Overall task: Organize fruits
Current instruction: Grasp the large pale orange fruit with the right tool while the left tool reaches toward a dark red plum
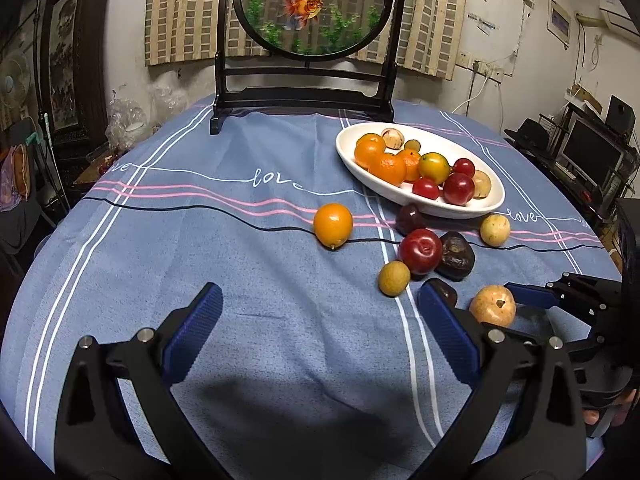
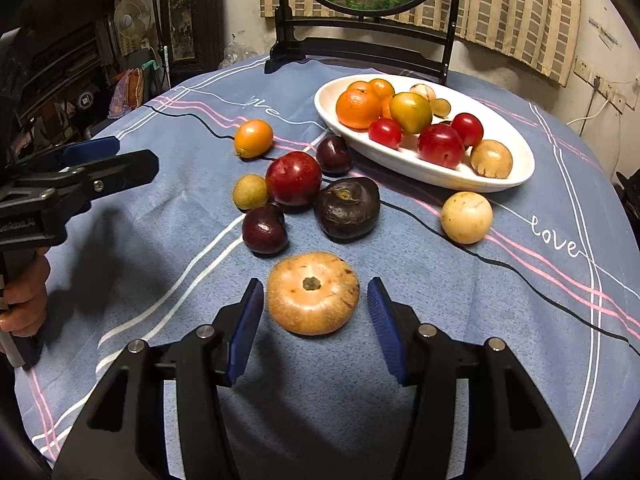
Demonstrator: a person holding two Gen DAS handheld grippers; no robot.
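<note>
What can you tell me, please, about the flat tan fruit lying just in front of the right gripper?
The tan fruit is squat and round, flattened like a small pumpkin, with pale orange-beige skin, faint brown speckles and a dark dried stem scar in a shallow dimple facing up. It rests on the blue tablecloth, apart from the other loose fruit and nearest the dark plum. The right gripper has its jaws open on either side of it, with gaps showing on both sides, so nothing grips it.

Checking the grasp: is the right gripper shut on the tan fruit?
Open: right gripper pads flank the tan fruit with gaps either side.
</note>
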